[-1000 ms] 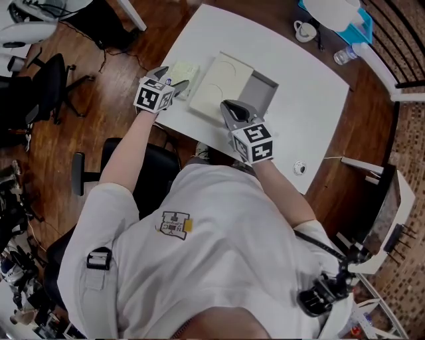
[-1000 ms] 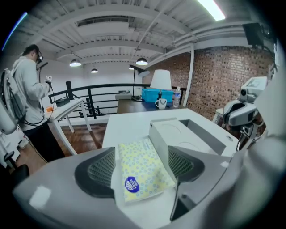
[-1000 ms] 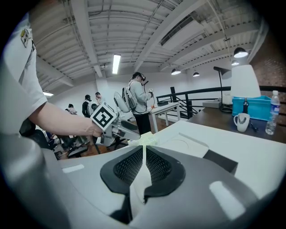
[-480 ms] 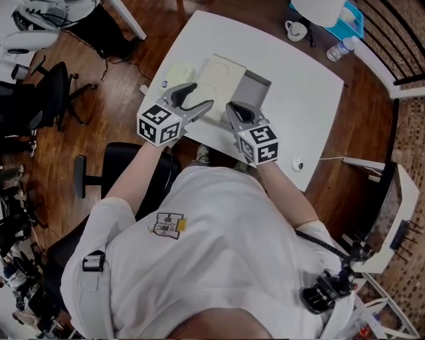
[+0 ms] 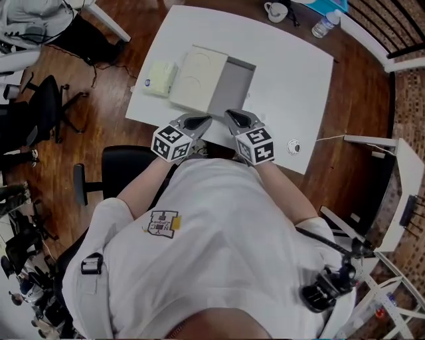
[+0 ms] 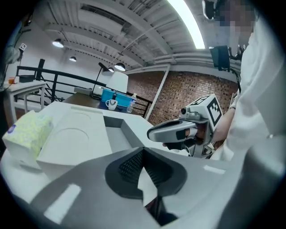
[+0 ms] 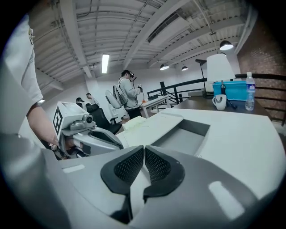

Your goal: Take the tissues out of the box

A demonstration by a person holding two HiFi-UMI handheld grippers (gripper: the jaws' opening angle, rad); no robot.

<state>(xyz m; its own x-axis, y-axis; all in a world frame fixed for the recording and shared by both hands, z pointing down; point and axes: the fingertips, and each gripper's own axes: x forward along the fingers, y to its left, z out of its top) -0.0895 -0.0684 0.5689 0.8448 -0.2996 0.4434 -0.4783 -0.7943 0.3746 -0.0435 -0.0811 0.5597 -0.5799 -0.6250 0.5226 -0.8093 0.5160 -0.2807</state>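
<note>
A pale yellow-green tissue pack (image 5: 162, 78) lies on the white table (image 5: 292, 80), just left of the cream box lid (image 5: 198, 78). The open box (image 5: 230, 89) shows a bare grey inside. Both grippers hover side by side over the table's near edge, short of the box. My left gripper (image 5: 201, 121) is shut with nothing in it, and so is my right gripper (image 5: 233, 118). In the left gripper view the shut left gripper (image 6: 143, 150) points at the box (image 6: 119, 134), with the tissue pack (image 6: 27, 132) at far left. In the right gripper view the right gripper (image 7: 144, 148) is shut, short of the box (image 7: 184, 133).
A cup (image 5: 274, 10) and a water bottle (image 5: 323, 25) stand at the table's far edge. A small round object (image 5: 294, 147) lies near the right front corner. A black chair (image 5: 113, 174) sits under me, and other people stand at desks in the background (image 7: 127, 96).
My left gripper let go of the tissue pack beside the lid, drew back to the near edge next to the right gripper, and its jaws shut. The pack stays on the table.
</note>
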